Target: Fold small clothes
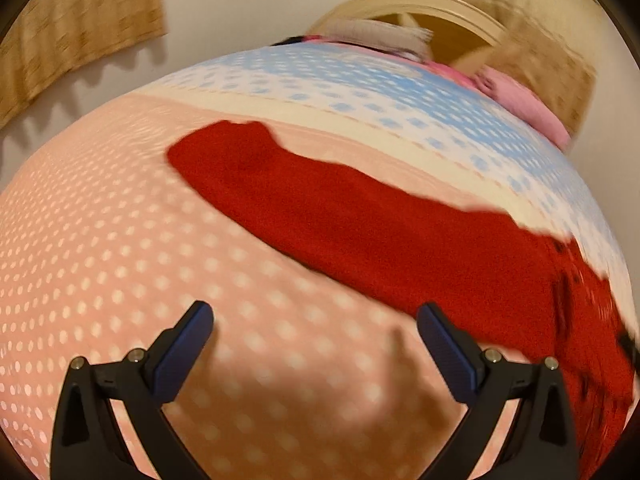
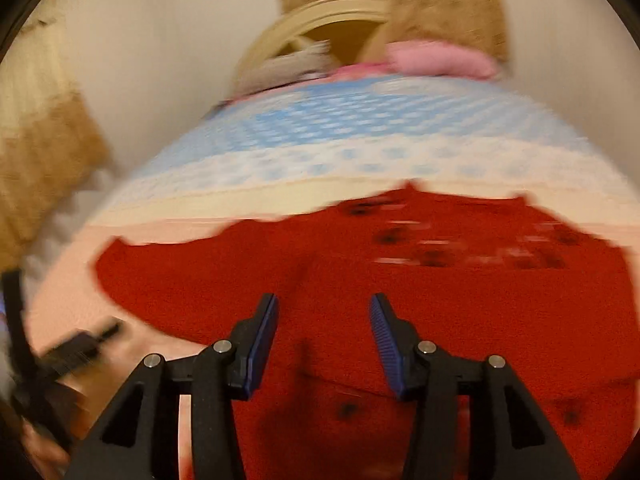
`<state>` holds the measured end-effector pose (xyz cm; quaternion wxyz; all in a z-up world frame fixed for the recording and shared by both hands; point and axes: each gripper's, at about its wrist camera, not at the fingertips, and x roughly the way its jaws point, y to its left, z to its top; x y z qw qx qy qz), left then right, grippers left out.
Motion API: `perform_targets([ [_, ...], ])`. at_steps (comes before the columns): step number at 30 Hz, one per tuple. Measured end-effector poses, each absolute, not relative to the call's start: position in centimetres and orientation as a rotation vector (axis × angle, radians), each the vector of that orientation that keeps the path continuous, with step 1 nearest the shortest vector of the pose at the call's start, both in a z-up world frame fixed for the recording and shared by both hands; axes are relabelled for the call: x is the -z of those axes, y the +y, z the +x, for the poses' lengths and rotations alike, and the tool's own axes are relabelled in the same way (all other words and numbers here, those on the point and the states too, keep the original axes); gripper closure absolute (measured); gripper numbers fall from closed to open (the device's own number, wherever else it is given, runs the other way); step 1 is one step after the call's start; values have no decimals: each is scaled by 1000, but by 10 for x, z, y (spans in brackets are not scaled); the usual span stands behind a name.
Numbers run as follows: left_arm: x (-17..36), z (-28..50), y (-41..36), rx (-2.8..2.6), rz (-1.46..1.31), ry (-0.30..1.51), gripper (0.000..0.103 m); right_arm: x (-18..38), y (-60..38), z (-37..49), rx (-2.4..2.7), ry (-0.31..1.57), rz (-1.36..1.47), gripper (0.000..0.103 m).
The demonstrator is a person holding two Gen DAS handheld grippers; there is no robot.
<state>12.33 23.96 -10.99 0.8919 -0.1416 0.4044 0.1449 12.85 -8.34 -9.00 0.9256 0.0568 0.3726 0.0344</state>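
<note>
A red knit garment (image 1: 360,220) with dark buttons lies spread on a dotted pink and blue bedspread (image 1: 120,240). In the left wrist view one long sleeve stretches to the upper left. My left gripper (image 1: 316,316) is open and empty, just above the pink cover, with the garment's edge by its right finger. In the right wrist view the garment (image 2: 400,264) fills the middle. My right gripper (image 2: 324,304) is open and empty, directly over the red cloth. The other gripper (image 2: 76,348) shows blurred at the lower left.
More clothes, pink (image 2: 436,58) and grey (image 2: 292,64), lie piled at the bed's far edge in front of a cream headboard (image 2: 332,10). Patterned beige curtains (image 1: 80,28) hang by the white wall.
</note>
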Motion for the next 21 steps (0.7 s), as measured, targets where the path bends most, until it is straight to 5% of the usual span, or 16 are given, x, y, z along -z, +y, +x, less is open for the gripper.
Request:
perform_targets([
  [9,101,183,300,-480,-379,782,1,135,-142,112,96,829,150,54],
  [12,124,199,324,-423,-561,826,21,135,-145,111,85,819,169,54],
  [18,135,209,321,-428,-617,772,25,139,-143,116,90,827,147,51],
  [21,138,215,322,-422,-624,752,40,141,-140,117,91,834,130,48],
])
